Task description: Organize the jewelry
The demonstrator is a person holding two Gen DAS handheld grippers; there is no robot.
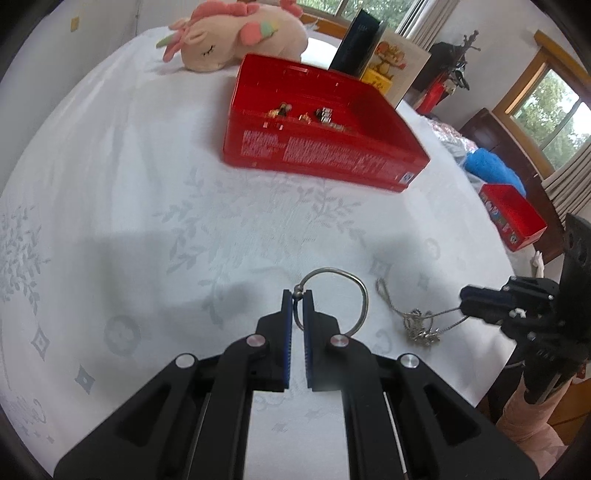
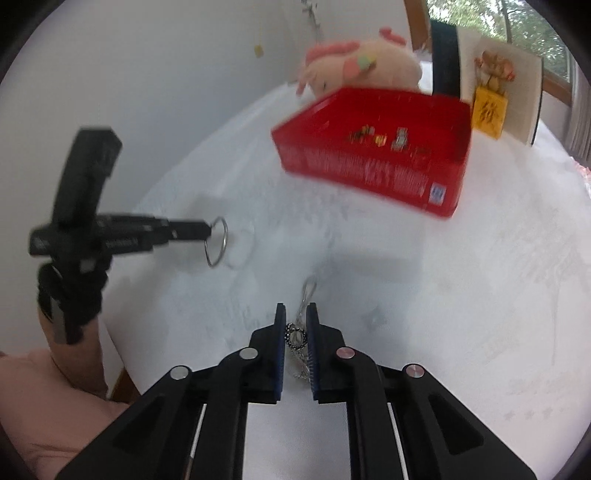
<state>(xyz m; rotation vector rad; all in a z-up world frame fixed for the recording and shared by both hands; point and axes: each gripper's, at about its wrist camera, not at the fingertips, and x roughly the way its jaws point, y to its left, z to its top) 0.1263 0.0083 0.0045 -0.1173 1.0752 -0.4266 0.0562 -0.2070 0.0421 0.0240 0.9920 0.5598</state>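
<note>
- The red box (image 1: pixel 325 155) carries dense white print along its near side wall; the lettering is too small and blurred to read, and only a small blue-and-white mark shows at its right corner.
- Behind the red box stands a card with a yellow panel (image 2: pixel 488 112) bearing a dark character, not legible.
- Inside the red box lie several small gold and silver jewelry pieces (image 1: pixel 304 115), grouped near its middle.
- The left gripper (image 1: pixel 297 295), in front of the red box, has its jaws pinched narrow on a silver bangle (image 1: pixel 341 295), a thin open ring with a ball end caught at the fingertips.
- The right gripper (image 2: pixel 296 314), also on the near side of the red box, is closed on a silver chain necklace (image 2: pixel 300 339); the chain is fine-linked, bunched with a beaded loop, and trails to the white patterned tablecloth (image 1: pixel 147 221).
- A pink plush unicorn (image 1: pixel 236 35) lies behind the red box.
</note>
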